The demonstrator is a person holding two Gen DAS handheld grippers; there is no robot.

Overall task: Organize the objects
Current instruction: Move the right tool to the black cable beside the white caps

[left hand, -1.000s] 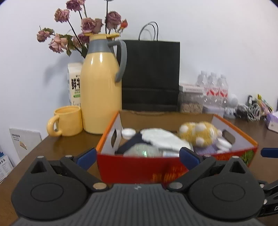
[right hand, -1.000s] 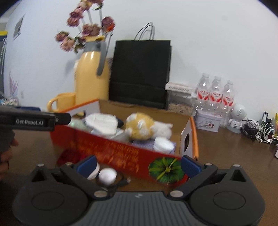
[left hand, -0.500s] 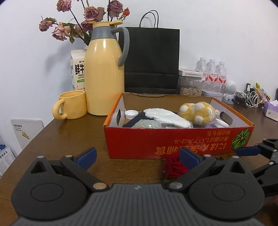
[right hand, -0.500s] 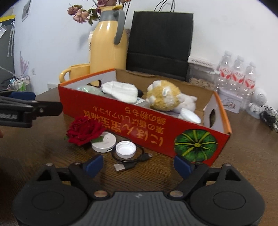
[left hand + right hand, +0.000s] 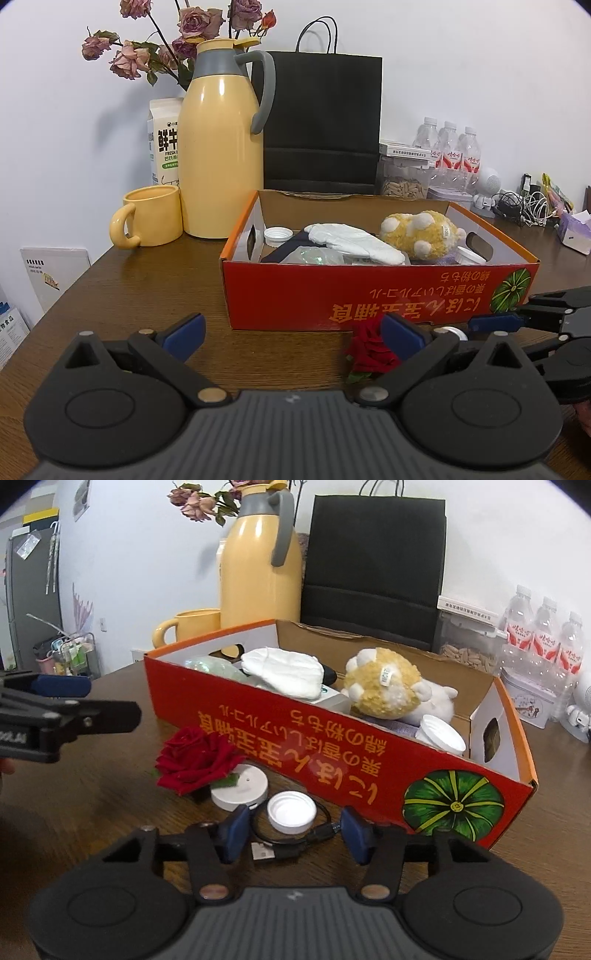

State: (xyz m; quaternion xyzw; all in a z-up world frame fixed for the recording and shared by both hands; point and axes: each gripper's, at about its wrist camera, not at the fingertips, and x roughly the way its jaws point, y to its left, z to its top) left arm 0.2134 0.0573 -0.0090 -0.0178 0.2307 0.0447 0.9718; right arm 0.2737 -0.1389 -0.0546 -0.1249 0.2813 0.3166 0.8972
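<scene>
A red cardboard box (image 5: 369, 291) (image 5: 295, 738) on the brown table holds a yellow plush toy (image 5: 384, 690), a white cloth (image 5: 354, 240) and white caps. In front of it lie a red rose (image 5: 195, 760) (image 5: 371, 350), a white round disc (image 5: 240, 786), a white cap (image 5: 291, 810) and a black USB cable (image 5: 288, 845). My right gripper (image 5: 295, 834) is low over the cable, just short of the cap. Its jaws are closing, and the pads touch nothing. My left gripper (image 5: 291, 334) stands open and empty, its right finger beside the rose.
Behind the box stand a yellow thermos jug (image 5: 221, 158), a yellow mug (image 5: 147, 221), a milk carton (image 5: 164, 140) and a black paper bag (image 5: 321, 122). Water bottles (image 5: 448, 151), a jar and tangled cables (image 5: 524, 203) fill the back right. The table's left edge is near.
My right gripper came down toward the cap and cable, and its jaws narrowed from wide open. The left view tipped a little; the rose and the right gripper's fingers now show in it.
</scene>
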